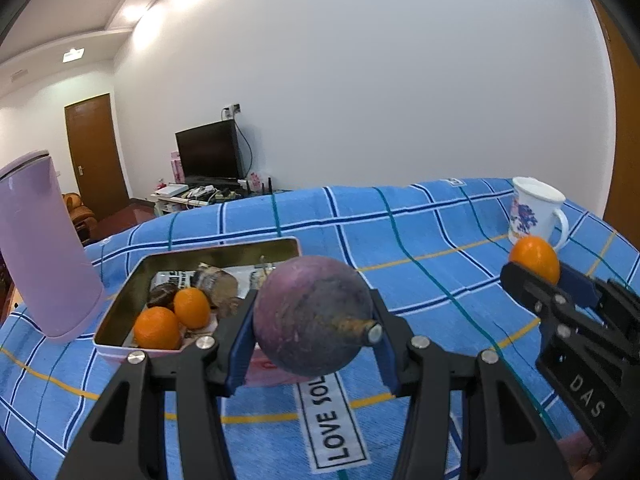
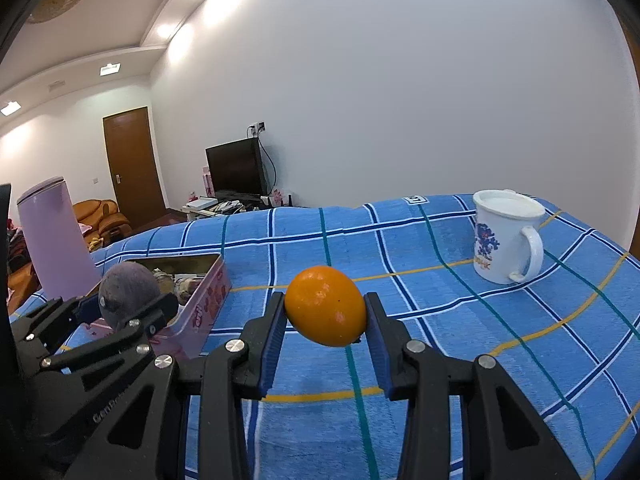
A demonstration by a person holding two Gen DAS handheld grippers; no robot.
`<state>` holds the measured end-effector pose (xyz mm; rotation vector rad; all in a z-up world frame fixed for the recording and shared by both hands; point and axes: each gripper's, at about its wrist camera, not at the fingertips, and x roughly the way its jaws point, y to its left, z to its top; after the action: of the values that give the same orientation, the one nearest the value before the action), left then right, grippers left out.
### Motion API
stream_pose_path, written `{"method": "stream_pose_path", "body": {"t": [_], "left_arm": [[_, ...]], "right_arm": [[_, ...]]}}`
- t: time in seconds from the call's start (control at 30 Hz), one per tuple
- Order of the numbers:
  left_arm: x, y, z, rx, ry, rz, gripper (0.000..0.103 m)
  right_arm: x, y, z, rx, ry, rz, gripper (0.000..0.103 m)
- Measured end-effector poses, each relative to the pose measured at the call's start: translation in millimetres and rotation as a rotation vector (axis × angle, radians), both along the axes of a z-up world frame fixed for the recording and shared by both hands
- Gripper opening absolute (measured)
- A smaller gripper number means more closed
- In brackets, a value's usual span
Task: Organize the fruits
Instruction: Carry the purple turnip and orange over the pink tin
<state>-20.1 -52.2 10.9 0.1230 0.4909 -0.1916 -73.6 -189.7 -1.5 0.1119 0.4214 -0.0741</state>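
Note:
My left gripper [image 1: 314,326] is shut on a round purple fruit [image 1: 308,308] with a brown stem, held above the near right corner of a pink tin box [image 1: 120,300]. The box holds two oranges [image 1: 157,328] and some dark wrapped items. My right gripper [image 2: 325,320] is shut on an orange [image 2: 326,306] and holds it above the blue checked cloth [image 2: 460,320]. The right gripper with its orange also shows in the left wrist view [image 1: 536,270]. The left gripper with the purple fruit [image 2: 128,286] shows in the right wrist view, beside the box [image 2: 208,304].
A tall lilac cup [image 1: 44,248] stands left of the box. A white mug with a blue flower print [image 2: 504,236] stands at the far right of the cloth. A cloth label reading LOVE SOL [image 1: 334,420] lies near me.

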Motion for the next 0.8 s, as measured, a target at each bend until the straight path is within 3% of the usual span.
{"method": "stream_pose_path", "body": {"t": [0.33, 0.8], "left_arm": [[11, 21, 7, -0.018, -0.003, 0.050, 0.053], [25, 56, 13, -0.032, -0.022, 0.125, 0.053]], "right_arm": [[12, 18, 0, 0.021, 0.015, 0.051, 0.041], [27, 62, 18, 0.038, -0.042, 0.140, 0.041]]}}
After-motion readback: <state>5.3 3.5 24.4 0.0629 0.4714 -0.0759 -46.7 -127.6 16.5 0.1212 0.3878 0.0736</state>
